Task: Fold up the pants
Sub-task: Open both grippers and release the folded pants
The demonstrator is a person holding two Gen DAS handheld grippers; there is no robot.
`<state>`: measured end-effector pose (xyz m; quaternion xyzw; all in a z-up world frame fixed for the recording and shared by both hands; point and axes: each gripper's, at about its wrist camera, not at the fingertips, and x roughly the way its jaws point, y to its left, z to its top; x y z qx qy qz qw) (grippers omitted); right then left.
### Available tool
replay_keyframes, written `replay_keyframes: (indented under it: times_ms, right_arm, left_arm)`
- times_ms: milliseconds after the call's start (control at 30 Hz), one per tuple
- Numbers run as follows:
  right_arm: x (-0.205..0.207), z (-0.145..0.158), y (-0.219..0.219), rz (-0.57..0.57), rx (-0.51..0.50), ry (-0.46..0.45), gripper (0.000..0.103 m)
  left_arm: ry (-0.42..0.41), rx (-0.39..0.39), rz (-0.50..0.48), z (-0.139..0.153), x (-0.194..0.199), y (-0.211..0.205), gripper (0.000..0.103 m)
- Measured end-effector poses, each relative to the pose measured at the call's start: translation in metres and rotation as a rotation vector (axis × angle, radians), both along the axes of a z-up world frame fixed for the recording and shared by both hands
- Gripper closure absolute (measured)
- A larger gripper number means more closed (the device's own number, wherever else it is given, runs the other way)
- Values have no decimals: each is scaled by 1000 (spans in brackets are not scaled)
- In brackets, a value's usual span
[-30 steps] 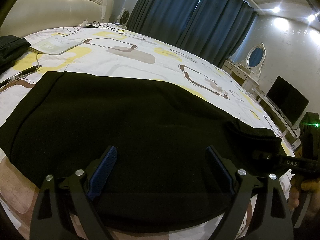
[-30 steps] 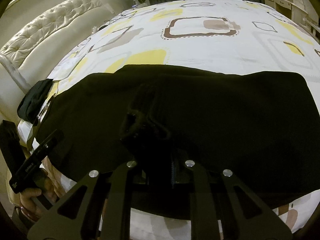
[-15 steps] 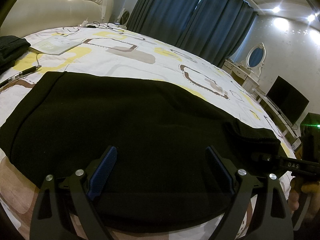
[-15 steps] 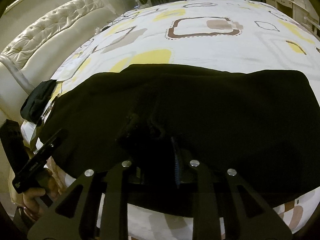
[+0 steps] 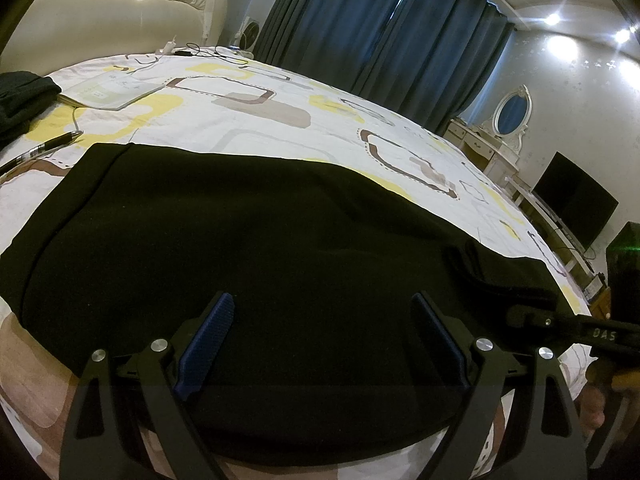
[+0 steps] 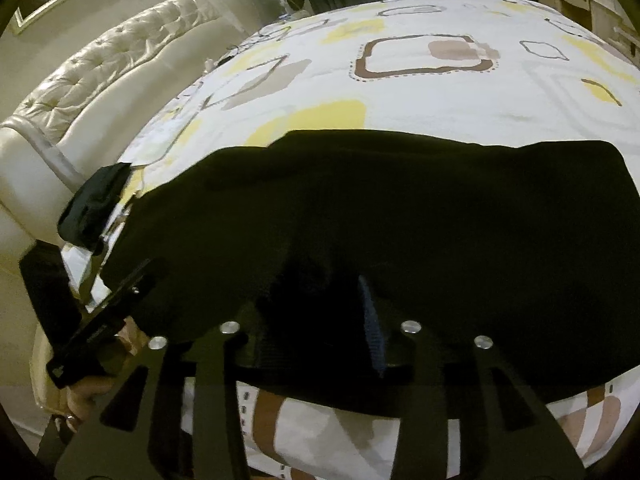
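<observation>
Black pants (image 5: pixel 248 240) lie folded lengthwise across the near side of the bed (image 5: pixel 280 120). My left gripper (image 5: pixel 320 320) is open, its blue-padded fingers (image 5: pixel 208 332) spread wide just above the pants' near edge. My right gripper (image 6: pixel 320 300) is shut on a bunched fold of the pants (image 6: pixel 440 220) near their near edge. The right gripper's tip also shows at the right in the left wrist view (image 5: pixel 560 320). The left gripper shows at the lower left in the right wrist view (image 6: pixel 100 320).
A pen (image 5: pixel 44 148) and a booklet (image 5: pixel 112 92) lie on the patterned sheet left of the pants. A dark garment (image 6: pixel 96 200) sits by the cream headboard (image 6: pixel 100 80). Curtains (image 5: pixel 380 32), a dresser and a TV (image 5: pixel 572 204) stand beyond the bed.
The right gripper, still shut on the fold, has moved slightly forward and lower over the pants. The left gripper has stayed still and open.
</observation>
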<state>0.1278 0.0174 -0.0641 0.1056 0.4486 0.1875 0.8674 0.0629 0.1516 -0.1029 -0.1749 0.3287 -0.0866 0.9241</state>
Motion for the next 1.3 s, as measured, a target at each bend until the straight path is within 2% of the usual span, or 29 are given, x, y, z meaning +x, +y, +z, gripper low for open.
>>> replay_keyframes:
  times_ms: [167,300,400,433,633,833,933,1100,1267,1300]
  right_arm:
    - [-2,7,-2,-5,14,-10,62]
    - [-15,34,-6,-16,29,-110,61]
    - [-23,54,-9,-2,47,-165,46]
    - [-24,58,-11,-2,56,-171,44]
    - [-27,54,-26,-21,82,-128,44]
    - [-29,41,-29,-31,100,-79,44]
    - [-30,40,-26,-20,97,-75,44]
    - [-29,37,-24,-12,100,-58,44]
    - [-26,29,-21,-12,110,-29,44]
    - [-26,27,-20,-10,110,-24,44]
  left_arm:
    - [4,-14,1,0,0,1,14]
    - [18,-60,0,3,1,6,14]
    - [30,-95,0,11,-1,13,14]
    - [36,-104,4,13,-2,17,14]
    - [6,-167,81,35,-18,71,14]
    - [69,-222,173,27,-5,148,14]
    - [153,-272,168,9,12,168,14]
    - [227,-277,134,-11,34,175,14]
    - [229,-258,59,-10,46,171,14]
    - [217,-270,29,-9,46,168,18]
